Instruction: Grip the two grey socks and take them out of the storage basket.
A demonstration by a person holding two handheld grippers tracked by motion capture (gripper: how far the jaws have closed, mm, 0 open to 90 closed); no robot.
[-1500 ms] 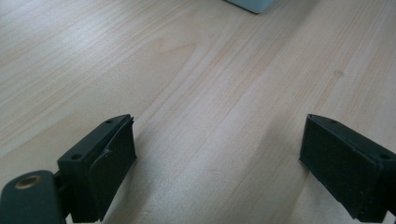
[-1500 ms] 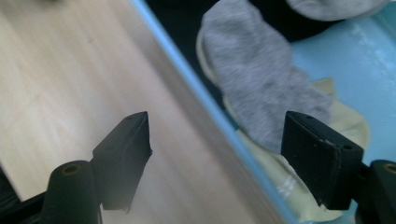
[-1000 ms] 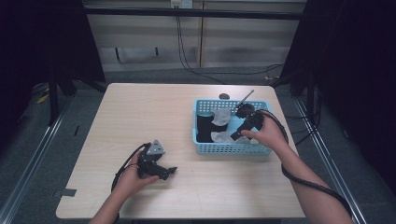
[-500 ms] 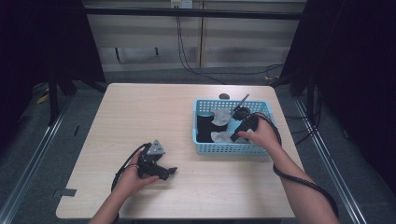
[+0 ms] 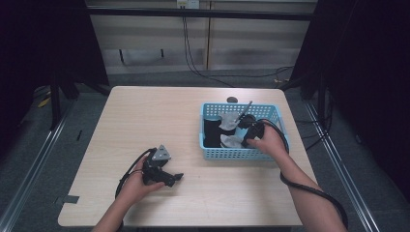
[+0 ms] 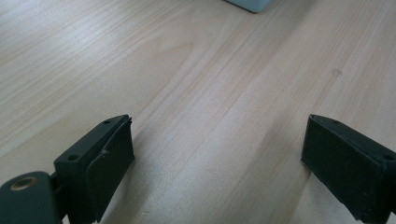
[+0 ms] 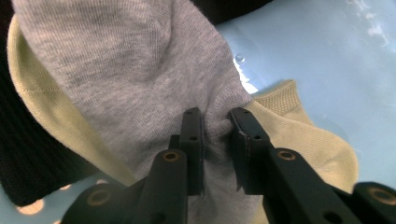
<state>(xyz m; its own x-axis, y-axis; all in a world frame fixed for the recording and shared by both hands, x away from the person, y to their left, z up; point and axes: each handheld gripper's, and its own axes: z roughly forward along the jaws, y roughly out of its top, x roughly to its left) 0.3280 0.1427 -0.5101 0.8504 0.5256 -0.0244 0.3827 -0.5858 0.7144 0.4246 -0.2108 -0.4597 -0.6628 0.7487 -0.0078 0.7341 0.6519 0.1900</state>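
A grey sock (image 7: 154, 70) lies in the light blue basket (image 5: 241, 153) on top of a pale yellow sock (image 7: 303, 140), with a black sock (image 7: 28, 154) beside them. My right gripper (image 7: 215, 122) reaches down into the basket and its jaws, which have just been closing, pinch a fold of the grey sock. In the high view the right gripper (image 5: 249, 135) sits inside the basket near the grey sock (image 5: 231, 140) and the black sock (image 5: 211, 133). My left gripper (image 5: 167, 179) rests low over the bare table at the front left, and the left gripper (image 6: 215, 149) stands open with nothing between its jaws.
The wooden table (image 5: 145, 125) has the basket on its right half. A small dark round thing (image 5: 232, 100) lies on the table just behind the basket. Cables trail from both grippers toward the front edge. Dark floor and metal rails surround the table.
My right gripper has sunk deeper into the basket and its jaws have come together on the grey sock. The left hand and gripper have stayed put.
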